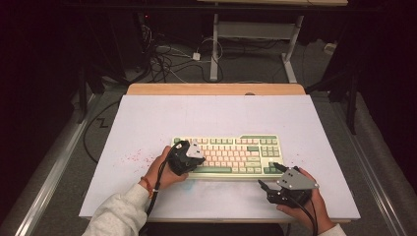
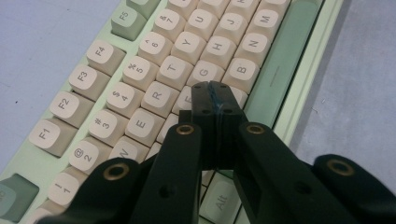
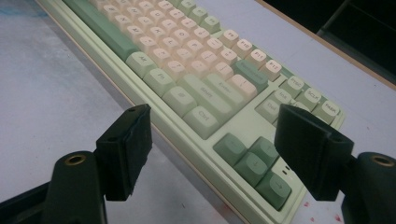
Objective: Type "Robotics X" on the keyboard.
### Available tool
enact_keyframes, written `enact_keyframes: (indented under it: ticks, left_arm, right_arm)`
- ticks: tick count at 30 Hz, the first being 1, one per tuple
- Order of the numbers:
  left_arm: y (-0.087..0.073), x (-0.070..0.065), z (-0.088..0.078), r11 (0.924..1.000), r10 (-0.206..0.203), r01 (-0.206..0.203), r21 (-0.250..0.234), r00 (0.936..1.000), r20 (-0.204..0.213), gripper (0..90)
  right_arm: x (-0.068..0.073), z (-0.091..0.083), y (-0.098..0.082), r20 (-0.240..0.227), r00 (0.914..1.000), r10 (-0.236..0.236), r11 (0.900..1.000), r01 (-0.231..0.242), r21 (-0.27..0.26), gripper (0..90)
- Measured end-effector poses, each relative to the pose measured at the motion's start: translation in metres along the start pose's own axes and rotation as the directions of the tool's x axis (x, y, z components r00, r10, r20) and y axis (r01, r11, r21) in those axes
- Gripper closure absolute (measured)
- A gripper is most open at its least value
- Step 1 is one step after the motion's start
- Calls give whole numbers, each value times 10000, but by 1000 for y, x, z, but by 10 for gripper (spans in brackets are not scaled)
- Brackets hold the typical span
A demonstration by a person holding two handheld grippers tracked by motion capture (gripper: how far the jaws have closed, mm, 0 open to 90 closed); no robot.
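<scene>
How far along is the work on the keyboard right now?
Done: the keyboard lies square on the white table, and the left gripper has been brought over its left half, jaws shut with nothing between them. In hand: those closed tips sit over the keys near F and G, poised to press; contact cannot be told. Left: the right gripper waits open by the arrow keys, touching nothing.

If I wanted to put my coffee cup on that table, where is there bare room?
The widest bare patch lies between the keyboard and the table's wooden far edge. Bare strips also run down the left and right sides. The near edge is crowded: the left gripper, shut, sits over the keys, and the right gripper, open, rests by the keyboard's right corner.
</scene>
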State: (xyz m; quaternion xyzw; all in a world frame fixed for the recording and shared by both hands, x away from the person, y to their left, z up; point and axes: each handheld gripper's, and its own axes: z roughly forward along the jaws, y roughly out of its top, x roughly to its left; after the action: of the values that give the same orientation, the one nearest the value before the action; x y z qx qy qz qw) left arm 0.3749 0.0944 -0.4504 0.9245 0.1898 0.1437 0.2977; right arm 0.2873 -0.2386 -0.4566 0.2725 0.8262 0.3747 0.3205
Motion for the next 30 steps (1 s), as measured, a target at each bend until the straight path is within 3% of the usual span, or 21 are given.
enact_keyframes:
  ticks: [6,10,30]
  left_arm:
    - [-1,0,2,9999,44,-45,161,10000,86,875]
    - [-1,-2,1,9998,189,-187,112,9997,-128,876]
    - [-4,0,-16,9979,45,-80,-645,9985,-538,841]
  right_arm:
    - [0,0,-1,-43,10000,-38,10000,38,23,275]
    - [0,-1,0,-45,10000,-55,10000,55,-18,273]
    - [-1,-2,0,3,10000,-45,10000,45,-84,273]
